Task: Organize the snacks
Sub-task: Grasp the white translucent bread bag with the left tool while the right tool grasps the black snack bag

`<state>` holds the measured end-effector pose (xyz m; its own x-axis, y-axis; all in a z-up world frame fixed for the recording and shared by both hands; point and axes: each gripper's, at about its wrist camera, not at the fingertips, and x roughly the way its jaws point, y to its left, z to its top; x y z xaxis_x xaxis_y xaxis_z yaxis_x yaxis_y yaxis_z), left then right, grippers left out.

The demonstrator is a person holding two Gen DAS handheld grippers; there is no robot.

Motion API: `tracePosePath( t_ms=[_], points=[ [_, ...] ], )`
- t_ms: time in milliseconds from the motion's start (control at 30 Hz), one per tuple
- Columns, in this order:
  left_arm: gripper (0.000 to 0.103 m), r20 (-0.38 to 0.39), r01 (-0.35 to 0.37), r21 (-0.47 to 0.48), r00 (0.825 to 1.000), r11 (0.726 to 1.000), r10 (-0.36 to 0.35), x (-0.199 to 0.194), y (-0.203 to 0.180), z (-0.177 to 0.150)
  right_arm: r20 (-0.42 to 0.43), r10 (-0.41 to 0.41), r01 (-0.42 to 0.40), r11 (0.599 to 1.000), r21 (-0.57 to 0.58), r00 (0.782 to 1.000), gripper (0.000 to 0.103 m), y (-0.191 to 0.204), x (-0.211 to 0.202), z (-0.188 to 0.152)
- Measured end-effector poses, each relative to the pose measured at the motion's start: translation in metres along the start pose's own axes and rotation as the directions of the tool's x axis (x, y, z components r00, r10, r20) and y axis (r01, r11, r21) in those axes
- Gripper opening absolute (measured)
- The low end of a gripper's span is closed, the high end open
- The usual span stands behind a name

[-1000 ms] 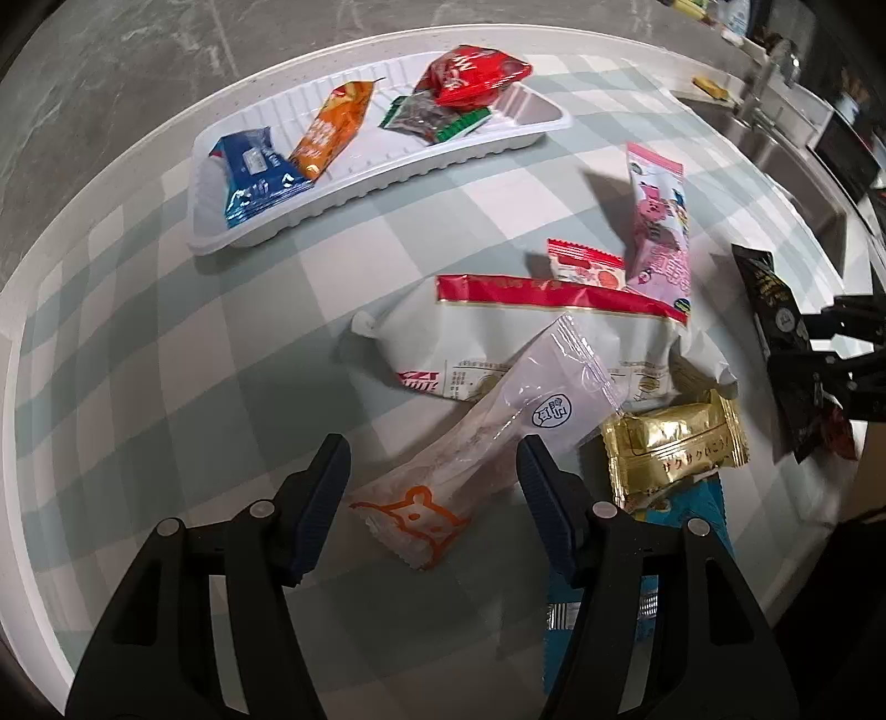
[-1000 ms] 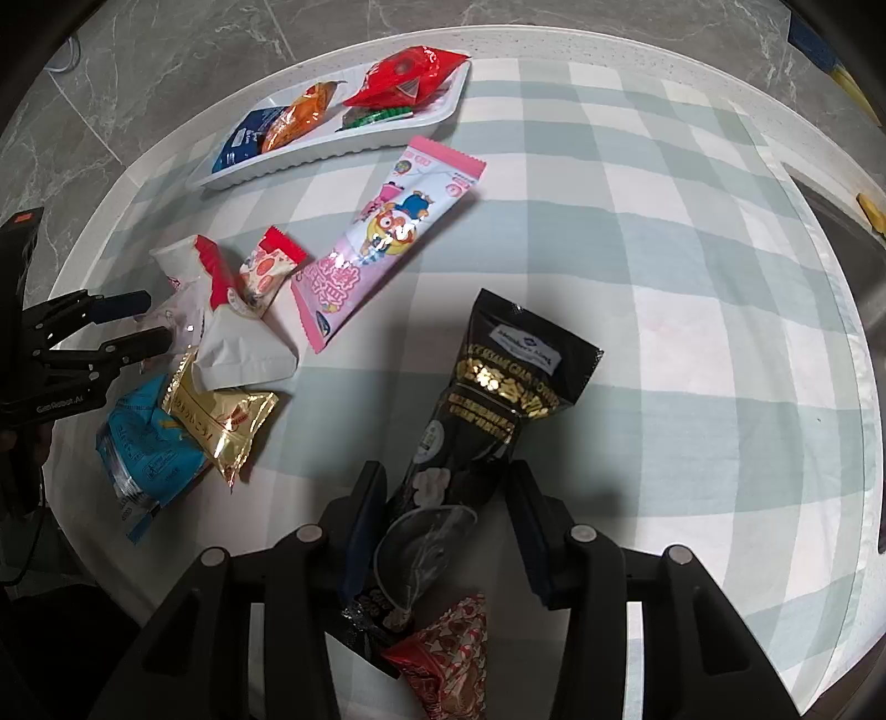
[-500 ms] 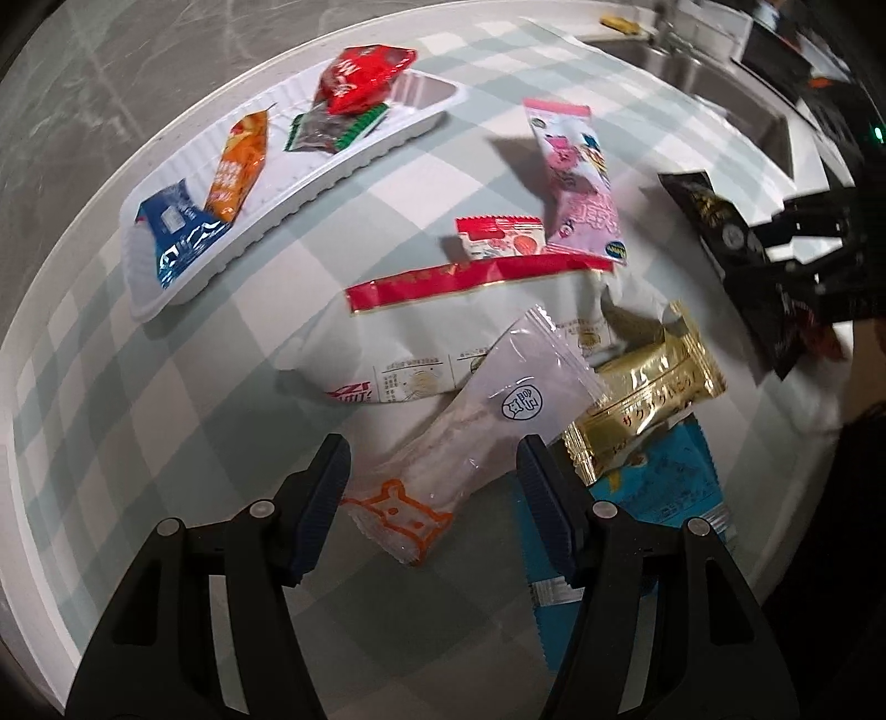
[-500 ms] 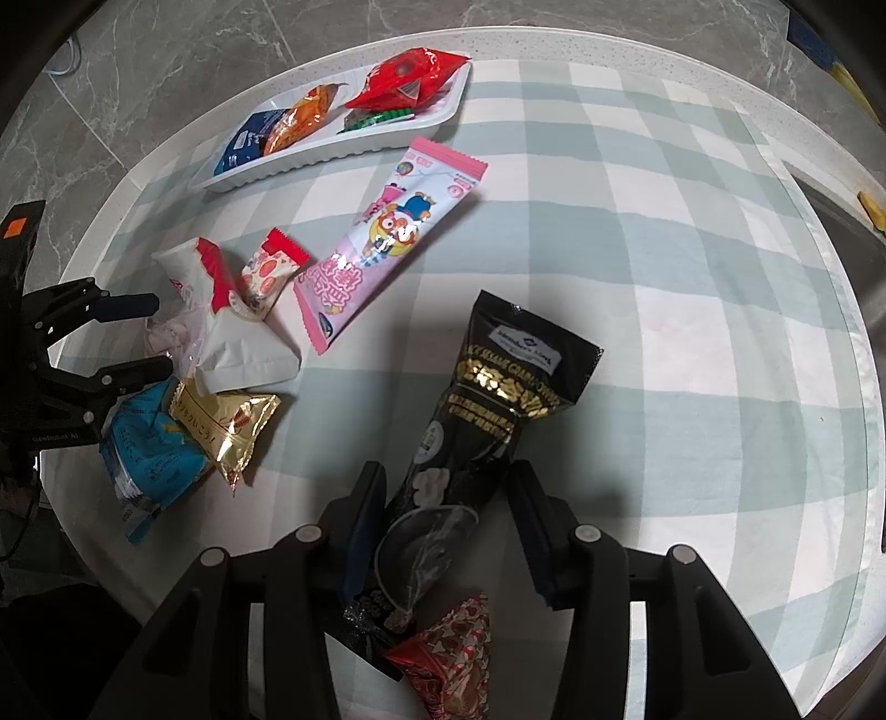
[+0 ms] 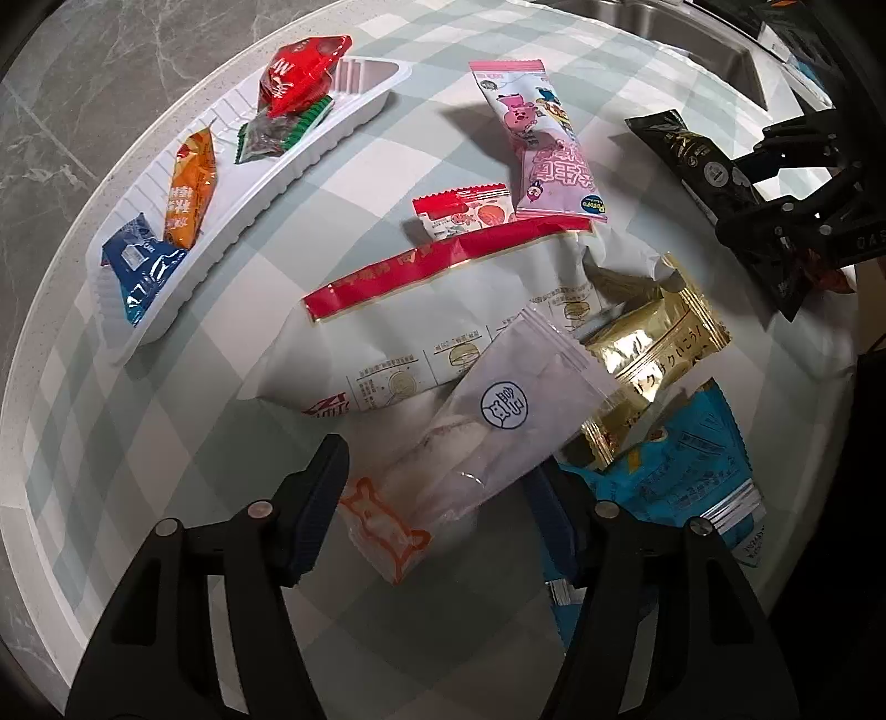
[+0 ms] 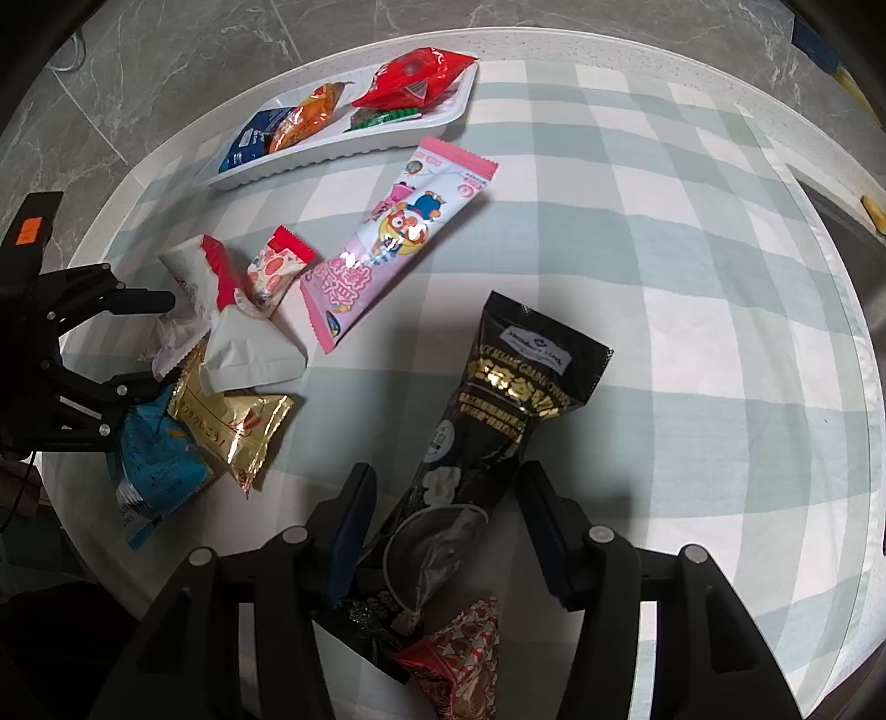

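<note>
My left gripper (image 5: 437, 509) points down at the checked cloth. Its jaws are opening and stand either side of a clear packet with an orange bear print (image 5: 498, 421), pads not pressing on it. That packet lies across a white bag with a red strip (image 5: 421, 332). My right gripper (image 6: 446, 515) hangs over the narrow end of a long black snack packet (image 6: 509, 399). Its jaws are opening too, with a gap showing beside the packet. The white tray (image 5: 266, 188) holds red, green, orange and blue snacks.
Loose on the cloth are a pink cartoon packet (image 6: 398, 243), a small red-and-white packet (image 5: 465, 213), a gold packet (image 5: 653, 354) and a blue one (image 5: 681, 471). A red patterned packet (image 6: 459, 653) lies under my right gripper. A steel sink (image 5: 664, 33) borders the table.
My left gripper has rolled, so the tray and snacks have swung round in its view, and it has come closer to the clear packet. The right gripper's jaws have spread wider around the black packet.
</note>
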<state>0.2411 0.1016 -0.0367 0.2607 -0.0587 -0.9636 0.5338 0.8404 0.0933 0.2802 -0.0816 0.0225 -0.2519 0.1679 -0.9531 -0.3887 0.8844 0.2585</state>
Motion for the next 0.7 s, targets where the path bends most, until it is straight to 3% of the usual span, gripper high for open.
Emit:
tracePosePath(
  t_ms=[67,233,300,367,467,600,700],
  points=[
    [0.072,-0.001,-0.013,0.004,1.000,1.000,0.013,0.002,0.002,0.001,0.000,-0.001,0.001,1.000,-0.001,1.000,0.058,0.000,0.000,0.000],
    [0.072,0.009,0.002,-0.004,1.000,1.000,-0.002,0.004,0.005,0.001,0.007,-0.041,0.041,0.999,-0.033,0.999,0.050,0.004,0.001,-0.001],
    [0.066,0.016,0.025,-0.009,1.000,1.000,-0.024,0.004,0.006,0.000,0.014,-0.049,0.049,0.998,-0.036,0.999,0.045,0.004,0.000,-0.001],
    [0.052,0.024,0.050,-0.007,0.998,0.999,-0.050,0.002,0.004,-0.001,0.017,-0.034,0.035,0.999,-0.026,0.999,0.034,0.000,-0.001,-0.001],
    [0.037,0.033,0.077,-0.017,0.997,0.997,-0.076,0.000,0.000,-0.002,0.018,0.014,-0.014,1.000,0.012,1.000,0.028,-0.007,-0.002,0.000],
    [0.032,0.052,0.113,-0.094,0.993,0.989,-0.109,0.000,0.005,-0.005,0.025,0.098,-0.100,0.991,0.091,0.995,0.027,-0.022,-0.002,0.001],
    [0.030,0.074,0.160,-0.163,0.986,0.974,-0.150,-0.002,0.012,-0.008,0.038,0.199,-0.203,0.962,0.184,0.979,0.026,-0.037,-0.001,0.001]
  ],
)
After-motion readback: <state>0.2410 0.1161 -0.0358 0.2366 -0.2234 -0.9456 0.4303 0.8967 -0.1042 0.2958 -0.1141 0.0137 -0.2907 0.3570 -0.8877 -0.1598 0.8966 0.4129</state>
